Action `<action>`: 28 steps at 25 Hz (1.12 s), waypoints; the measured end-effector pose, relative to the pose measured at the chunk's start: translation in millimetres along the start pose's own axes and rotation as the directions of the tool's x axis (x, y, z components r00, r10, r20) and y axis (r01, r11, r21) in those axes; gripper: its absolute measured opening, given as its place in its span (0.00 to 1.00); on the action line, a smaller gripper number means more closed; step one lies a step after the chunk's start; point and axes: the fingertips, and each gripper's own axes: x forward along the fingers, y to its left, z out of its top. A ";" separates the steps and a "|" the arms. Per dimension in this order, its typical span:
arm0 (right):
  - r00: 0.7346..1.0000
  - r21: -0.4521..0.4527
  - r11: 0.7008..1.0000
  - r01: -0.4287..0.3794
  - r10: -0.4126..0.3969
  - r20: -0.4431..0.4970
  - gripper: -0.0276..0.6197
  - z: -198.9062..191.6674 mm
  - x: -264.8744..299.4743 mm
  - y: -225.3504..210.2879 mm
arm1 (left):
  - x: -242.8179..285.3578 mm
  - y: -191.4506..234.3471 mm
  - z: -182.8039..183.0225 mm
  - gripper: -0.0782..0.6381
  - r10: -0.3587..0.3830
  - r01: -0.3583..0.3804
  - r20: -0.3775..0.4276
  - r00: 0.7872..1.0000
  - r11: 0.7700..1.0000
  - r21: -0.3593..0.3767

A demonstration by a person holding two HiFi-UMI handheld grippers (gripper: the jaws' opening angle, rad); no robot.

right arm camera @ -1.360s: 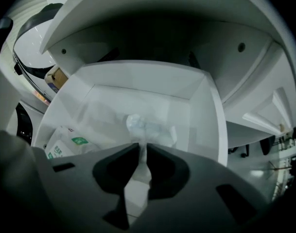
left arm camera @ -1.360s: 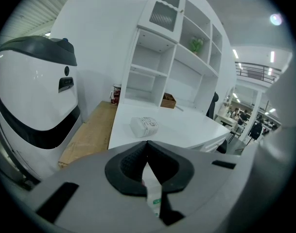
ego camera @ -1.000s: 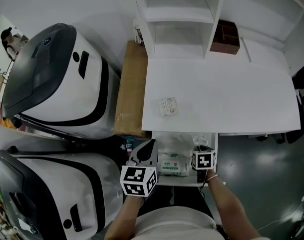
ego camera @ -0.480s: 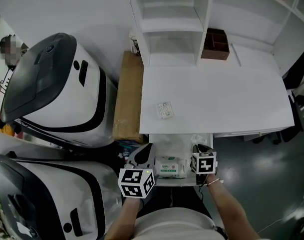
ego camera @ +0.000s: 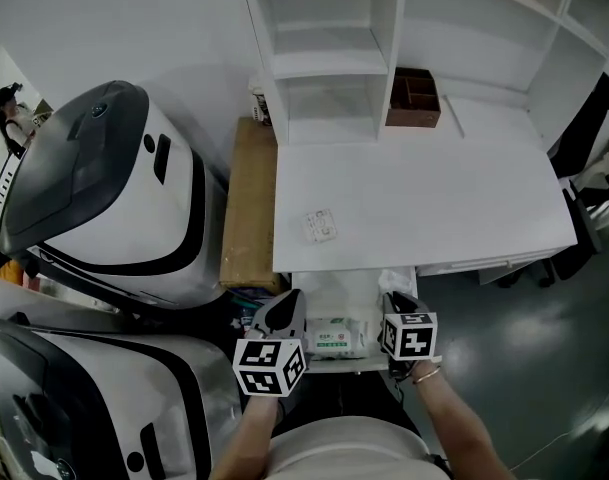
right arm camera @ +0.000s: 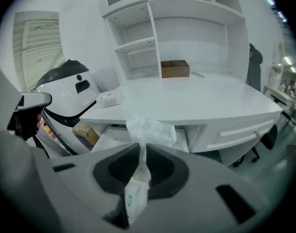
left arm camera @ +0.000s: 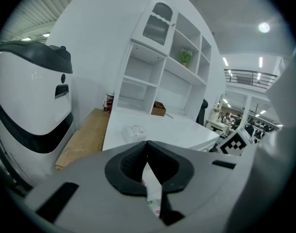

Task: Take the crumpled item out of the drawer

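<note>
Right gripper (right arm camera: 139,152) pinching crumpled bag (right arm camera: 150,129) at open drawer (ego camera: 344,364) right side. Left gripper (left arm camera: 147,144) jaws pressed together, empty. Tissue pack (ego camera: 336,340) at bag's 8 o'clock. Desk (ego camera: 424,198) edge at 12 o'clock.

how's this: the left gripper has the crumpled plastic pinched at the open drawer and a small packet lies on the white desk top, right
Not quite. The right gripper pinches the crumpled plastic, as the right gripper view shows; the left gripper has its jaws closed on nothing. The rest stands: the drawer is open and a small packet lies on the white desk top.
</note>
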 end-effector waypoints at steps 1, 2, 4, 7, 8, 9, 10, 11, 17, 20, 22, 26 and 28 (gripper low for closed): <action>1.000 0.004 1.000 0.000 0.000 0.012 0.12 2.1 -4.8 0.1 | -0.7 -1.1 0.5 0.10 -0.003 0.003 0.003 1.000 1.000 0.003; 1.000 0.008 1.000 0.000 -0.001 0.026 0.12 4.3 -9.6 0.3 | -1.5 -2.1 0.8 0.10 -0.006 0.006 0.005 1.000 1.000 0.005; 0.999 0.014 1.000 0.001 -0.002 0.054 0.12 8.8 -19.3 1.6 | -3.4 -3.6 0.9 0.10 -0.012 0.012 0.009 1.000 1.000 0.012; 0.995 0.021 1.000 0.002 -0.004 0.096 0.12 15.2 -33.7 3.9 | -6.9 -5.7 1.7 0.10 -0.020 0.020 0.015 1.000 1.000 0.022; 0.994 0.024 1.000 0.003 -0.005 0.109 0.12 17.4 -38.5 4.3 | -8.0 -6.5 2.2 0.10 -0.022 0.022 0.018 1.000 0.999 0.025; 0.992 0.027 1.000 0.003 -0.006 0.123 0.12 19.5 -43.3 4.5 | -9.1 -7.2 2.7 0.10 -0.024 0.024 0.020 1.000 0.999 0.028; 0.991 0.033 0.999 0.004 -0.008 0.137 0.12 21.6 -48.1 4.8 | -10.3 -7.8 3.2 0.10 -0.026 0.025 0.022 0.999 0.999 0.030; 0.989 0.038 0.999 0.004 -0.010 0.151 0.12 23.4 -52.8 5.1 | -11.5 -8.3 3.5 0.10 -0.027 0.027 0.024 0.999 0.999 0.032; 0.972 0.057 0.998 0.008 -0.021 0.232 0.11 34.0 -81.0 6.7 | -19.1 -10.9 4.4 0.10 -0.035 0.034 0.032 0.999 0.998 0.050; 0.964 0.057 0.998 0.006 -0.021 0.265 0.11 39.1 -94.6 7.5 | -22.3 -13.0 5.5 0.10 -0.039 0.037 0.036 0.999 0.998 0.059; 0.958 0.052 0.999 0.006 -0.021 0.287 0.11 42.0 -103.7 9.0 | -24.6 -14.0 5.5 0.10 -0.042 0.040 0.039 0.998 0.997 0.064; 0.942 0.040 0.999 0.012 -0.025 0.336 0.11 47.4 -121.9 12.9 | -29.2 -15.3 5.2 0.10 -0.046 0.043 0.044 0.998 0.996 0.072; 0.934 0.032 0.999 0.017 -0.027 0.357 0.10 50.1 -130.0 14.2 | -31.0 -16.5 5.6 0.10 -0.048 0.045 0.047 0.998 0.996 0.077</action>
